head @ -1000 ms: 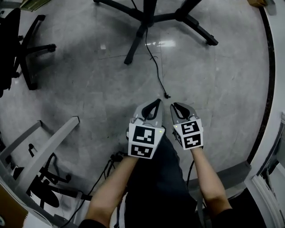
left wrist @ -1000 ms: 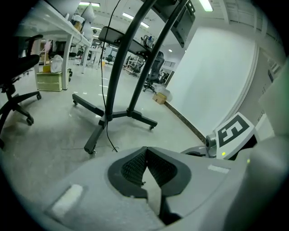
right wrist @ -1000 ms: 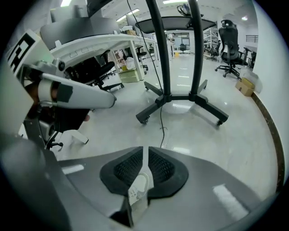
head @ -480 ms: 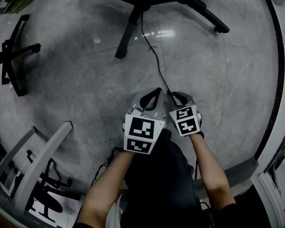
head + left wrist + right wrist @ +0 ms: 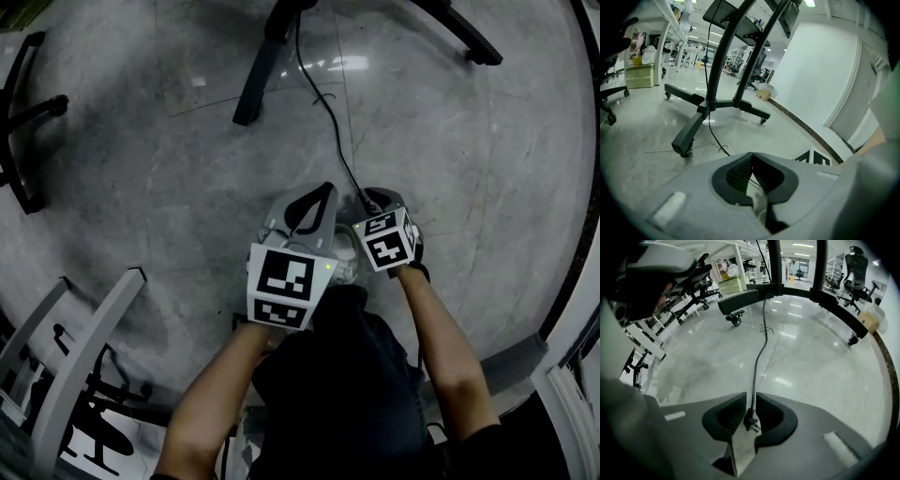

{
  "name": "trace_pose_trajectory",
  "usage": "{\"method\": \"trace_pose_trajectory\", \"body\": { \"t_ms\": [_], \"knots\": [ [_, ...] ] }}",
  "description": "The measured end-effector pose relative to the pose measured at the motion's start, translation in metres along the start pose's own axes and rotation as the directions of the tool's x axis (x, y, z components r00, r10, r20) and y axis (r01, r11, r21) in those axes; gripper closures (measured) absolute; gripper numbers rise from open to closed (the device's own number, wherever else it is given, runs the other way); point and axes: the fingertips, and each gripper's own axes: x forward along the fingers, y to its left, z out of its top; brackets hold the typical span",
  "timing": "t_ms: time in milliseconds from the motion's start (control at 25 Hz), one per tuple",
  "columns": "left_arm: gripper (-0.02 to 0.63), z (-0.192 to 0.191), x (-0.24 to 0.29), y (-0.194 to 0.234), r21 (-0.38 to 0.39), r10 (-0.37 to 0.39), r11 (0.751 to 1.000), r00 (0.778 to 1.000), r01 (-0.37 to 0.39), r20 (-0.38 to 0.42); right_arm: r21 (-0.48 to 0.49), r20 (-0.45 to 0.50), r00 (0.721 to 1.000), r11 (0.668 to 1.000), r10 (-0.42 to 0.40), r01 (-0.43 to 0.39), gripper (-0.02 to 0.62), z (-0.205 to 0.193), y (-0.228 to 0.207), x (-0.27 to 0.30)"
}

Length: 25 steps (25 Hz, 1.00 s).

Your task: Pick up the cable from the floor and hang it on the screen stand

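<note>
down on the grey floor lies the black cable. it runs from the foot of the screen stand to the two grippers, which are held low and close side by side.

the right gripper is at the loose end of the cable. in the right gripper view its jaws stand a little apart, and the cable goes right between them. the small plug at the end sits inside the jaws. a thin bit of floor shows next to the cable, so i think the jaws are not squeezing it yet. the rest of the cable lies flat on the floor, all the way back to the stand's black legs.

the left gripper is just beside the right one. in the left gripper view its jaws are pressed together with nothing in them. it points at the stand and the cable on the floor ahead.

so how far is the job? only the start is done, i think. the right gripper has got to the cable end and has it between its jaws. the cable has not been picked up. next the jaws have to close on it, near the plug. then the cable must be lifted and carried over to the stand and hung on it. no part of the cable is hanging there now, as far as i can see.
</note>
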Motion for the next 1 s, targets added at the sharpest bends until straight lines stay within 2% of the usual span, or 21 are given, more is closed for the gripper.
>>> {"method": "trace_pose_trajectory", "body": {
  "t_ms": [360, 520, 720, 1000],
  "knots": [
    [0.604, -0.008, 0.013, 0.027, 0.005, 0.018, 1.000, 1.000, -0.018, -0.004, -0.011, -0.070, 0.997, 1.000, 0.017, -0.018, 0.532, -0.012, -0.001, 0.041],
    [0.604, -0.015, 0.012, 0.030, -0.004, 0.021, 1.000, 1.000, -0.021, -0.015, -0.034, -0.097, 0.995, 0.999, -0.019, 0.016, 0.568, -0.017, -0.003, 0.045],
    [0.604, -0.013, 0.005, 0.027, 0.003, 0.018, 1.000, 0.999, -0.018, -0.026, -0.089, -0.074, 0.996, 0.995, -0.052, 0.045, 0.575, -0.009, -0.005, 0.031],
    [0.604, 0.016, -0.022, 0.005, 0.035, 0.017, 0.999, 1.000, -0.017, -0.023, -0.136, -0.029, 0.995, 0.987, -0.093, 0.088, 0.575, 0.010, -0.004, -0.020]
  ]
}}
